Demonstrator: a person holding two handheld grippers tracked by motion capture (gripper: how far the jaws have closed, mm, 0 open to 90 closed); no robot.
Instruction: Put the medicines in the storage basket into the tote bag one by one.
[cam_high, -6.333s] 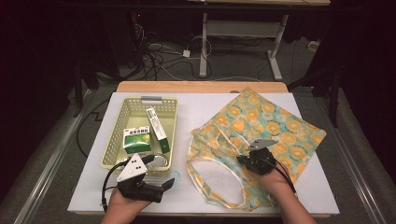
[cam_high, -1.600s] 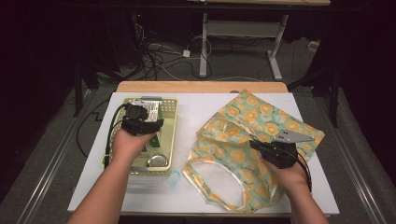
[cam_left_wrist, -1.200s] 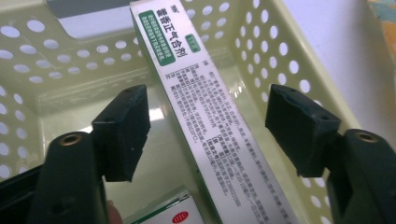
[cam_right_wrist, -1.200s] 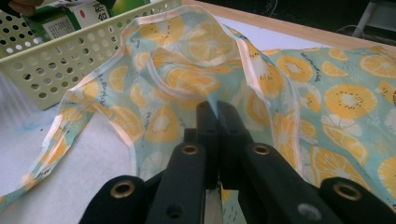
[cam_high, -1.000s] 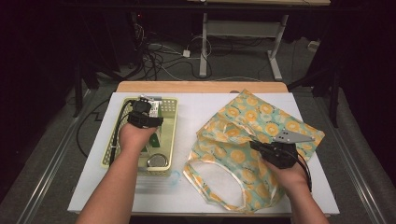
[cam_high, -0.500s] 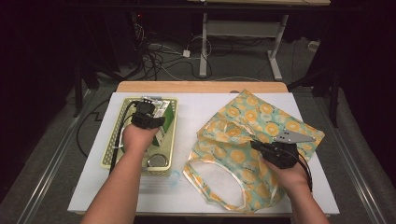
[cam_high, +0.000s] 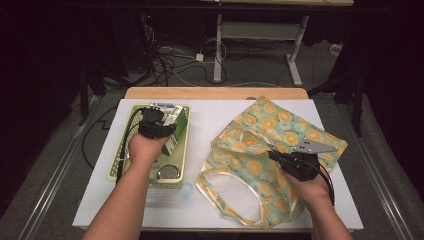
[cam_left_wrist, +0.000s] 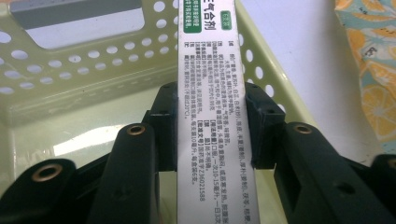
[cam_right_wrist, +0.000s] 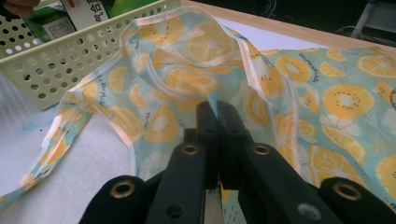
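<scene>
My left tongs have just been closing, and their pads now press both sides of a narrow white medicine box printed with small text, clamped on it inside the pale green perforated basket. From the high view I see that box, with its green face, standing tilted at the far end of the basket, my left hand over it. A round tin lies in the basket's near end.

My right tongs are together, pinching the rim of the orange-slice printed fabric bag and holding that edge lifted. The bag spreads across the right half of the white counter, its handle loops trailing toward me, just beside the basket.
</scene>
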